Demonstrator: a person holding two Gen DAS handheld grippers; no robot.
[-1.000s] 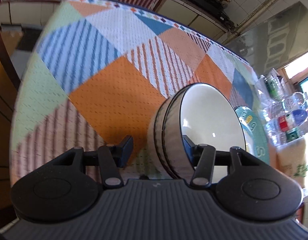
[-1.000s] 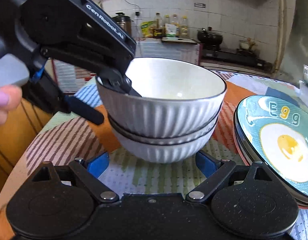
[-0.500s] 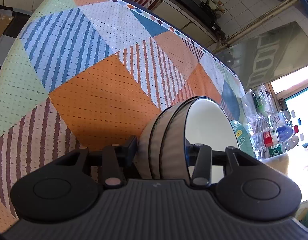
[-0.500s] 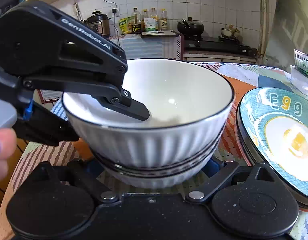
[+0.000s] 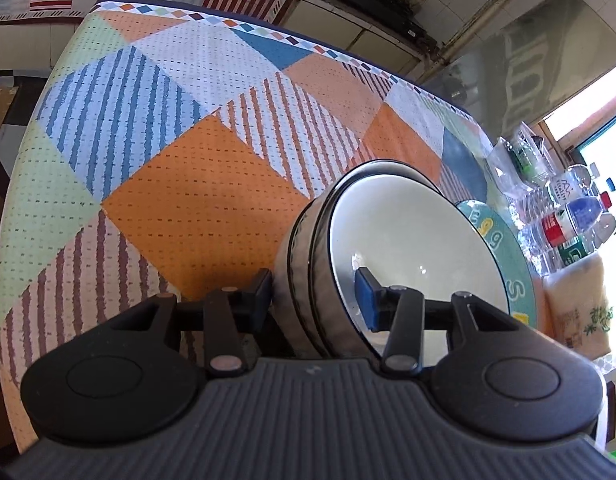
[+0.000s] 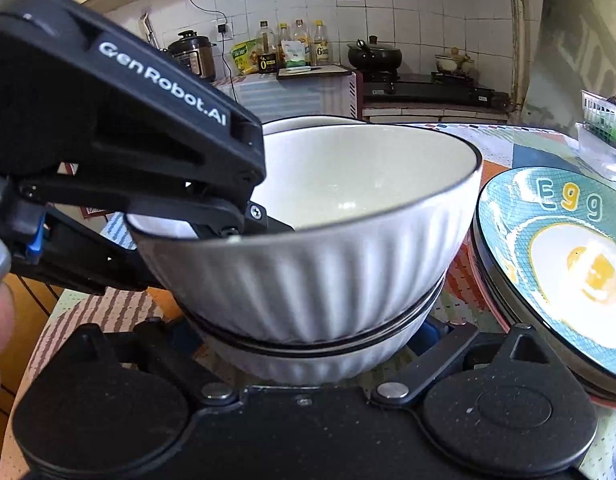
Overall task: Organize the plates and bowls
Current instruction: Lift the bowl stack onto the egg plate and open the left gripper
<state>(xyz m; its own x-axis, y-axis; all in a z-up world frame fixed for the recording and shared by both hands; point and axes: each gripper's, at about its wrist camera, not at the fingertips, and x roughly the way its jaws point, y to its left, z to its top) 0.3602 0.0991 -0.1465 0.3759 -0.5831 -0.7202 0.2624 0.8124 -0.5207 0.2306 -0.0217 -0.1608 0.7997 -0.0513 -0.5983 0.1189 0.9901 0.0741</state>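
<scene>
Bowls (image 5: 388, 248) clamped in left fingers (image 5: 366, 296); right view alone shows right fingers (image 6: 422, 330) apart.

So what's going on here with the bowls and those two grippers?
A person is tidying dishes on a patterned tablecloth with a gripper in each hand. The left gripper straddles the wall of the stacked ribbed white bowls, one finger inside the top bowl and one outside. The right gripper has its fingers either side of the stack's base; whether they press on it is hidden. The egg-print plates sit stacked just beside the bowls.
</scene>
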